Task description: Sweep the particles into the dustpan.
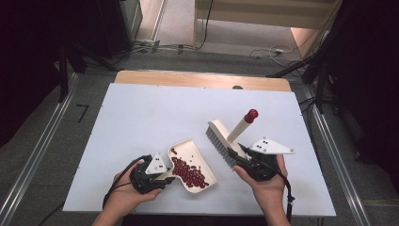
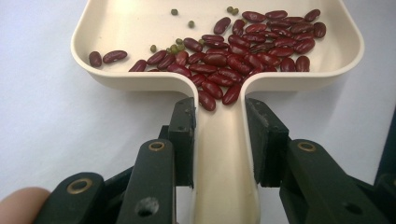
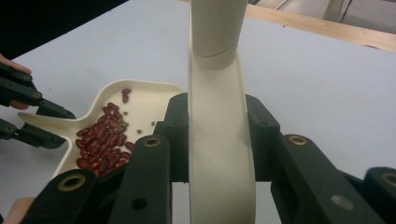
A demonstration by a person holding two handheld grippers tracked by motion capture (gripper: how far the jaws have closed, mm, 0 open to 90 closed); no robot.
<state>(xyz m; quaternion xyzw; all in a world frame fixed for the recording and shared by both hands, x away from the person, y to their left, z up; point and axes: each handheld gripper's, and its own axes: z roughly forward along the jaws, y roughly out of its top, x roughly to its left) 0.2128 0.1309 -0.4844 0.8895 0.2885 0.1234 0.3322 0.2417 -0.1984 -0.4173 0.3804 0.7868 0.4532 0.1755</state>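
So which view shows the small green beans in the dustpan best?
The left gripper view: it looks straight into the dustpan from close by, so the green beans stand out among the red beans. The right gripper view gives only a few dark specks there. In the high view they are too small to tell.

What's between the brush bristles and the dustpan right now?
Nothing: in the high view, only bare white table separates the brush bristles from the dustpan rim.

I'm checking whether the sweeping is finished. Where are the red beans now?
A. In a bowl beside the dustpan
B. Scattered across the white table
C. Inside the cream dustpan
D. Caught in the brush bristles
C: the red beans lie piled inside the cream dustpan, whose handle the left gripper clamps.
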